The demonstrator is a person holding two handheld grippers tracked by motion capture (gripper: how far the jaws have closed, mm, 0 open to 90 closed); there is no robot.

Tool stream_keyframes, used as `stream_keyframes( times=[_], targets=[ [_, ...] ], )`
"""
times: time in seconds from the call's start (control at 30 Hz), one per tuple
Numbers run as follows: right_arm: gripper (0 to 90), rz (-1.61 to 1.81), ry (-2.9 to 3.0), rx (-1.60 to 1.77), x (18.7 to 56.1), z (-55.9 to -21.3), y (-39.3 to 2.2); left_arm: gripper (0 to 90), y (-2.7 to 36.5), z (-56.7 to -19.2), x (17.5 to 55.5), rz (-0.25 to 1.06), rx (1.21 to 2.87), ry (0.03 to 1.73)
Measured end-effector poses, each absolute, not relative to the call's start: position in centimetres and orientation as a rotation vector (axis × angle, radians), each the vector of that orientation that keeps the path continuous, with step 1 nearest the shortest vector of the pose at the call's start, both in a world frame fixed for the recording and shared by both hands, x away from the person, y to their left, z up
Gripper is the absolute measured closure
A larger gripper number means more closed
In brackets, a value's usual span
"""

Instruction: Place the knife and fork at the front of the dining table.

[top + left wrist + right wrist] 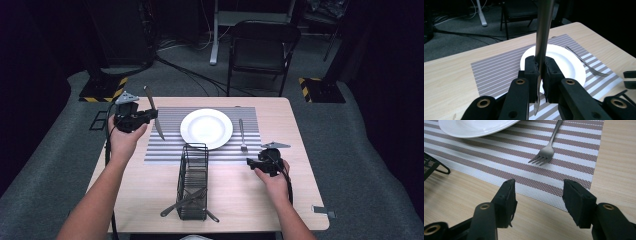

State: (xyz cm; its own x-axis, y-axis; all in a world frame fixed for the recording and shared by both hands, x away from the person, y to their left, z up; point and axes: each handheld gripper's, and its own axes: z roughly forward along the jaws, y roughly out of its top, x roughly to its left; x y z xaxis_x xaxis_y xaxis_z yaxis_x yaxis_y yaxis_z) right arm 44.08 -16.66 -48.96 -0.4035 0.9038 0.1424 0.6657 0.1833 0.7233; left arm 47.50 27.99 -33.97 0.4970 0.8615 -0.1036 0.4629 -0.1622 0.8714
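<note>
My left gripper (145,117) is shut on a table knife (153,111), held above the left edge of the striped placemat (170,145). In the left gripper view the knife (543,32) stands upright between the pads (532,72), its blade hanging down past them. A white plate (206,128) sits in the middle of the placemat, with a fork (242,134) lying to its right. My right gripper (250,161) rests low over the table near the placemat's right front corner. Its jaws (537,195) stand apart with nothing between them, the fork's tines (541,157) just ahead.
A black wire cutlery basket (193,180) lies on the wooden table (150,185) in front of the plate, with several utensils sticking out at its near end. A folding chair (262,47) stands beyond the table's far edge.
</note>
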Motion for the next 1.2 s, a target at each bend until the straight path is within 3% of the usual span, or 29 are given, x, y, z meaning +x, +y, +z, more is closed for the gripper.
stream_keyframes(
  times=[1.2],
  targets=[
    [43.3, 1.059, 2.142, 1.513, 44.1, -49.1, -16.7, 82.5, 29.3, -40.2, 48.6, 0.519, 1.799, 1.234]
  ],
)
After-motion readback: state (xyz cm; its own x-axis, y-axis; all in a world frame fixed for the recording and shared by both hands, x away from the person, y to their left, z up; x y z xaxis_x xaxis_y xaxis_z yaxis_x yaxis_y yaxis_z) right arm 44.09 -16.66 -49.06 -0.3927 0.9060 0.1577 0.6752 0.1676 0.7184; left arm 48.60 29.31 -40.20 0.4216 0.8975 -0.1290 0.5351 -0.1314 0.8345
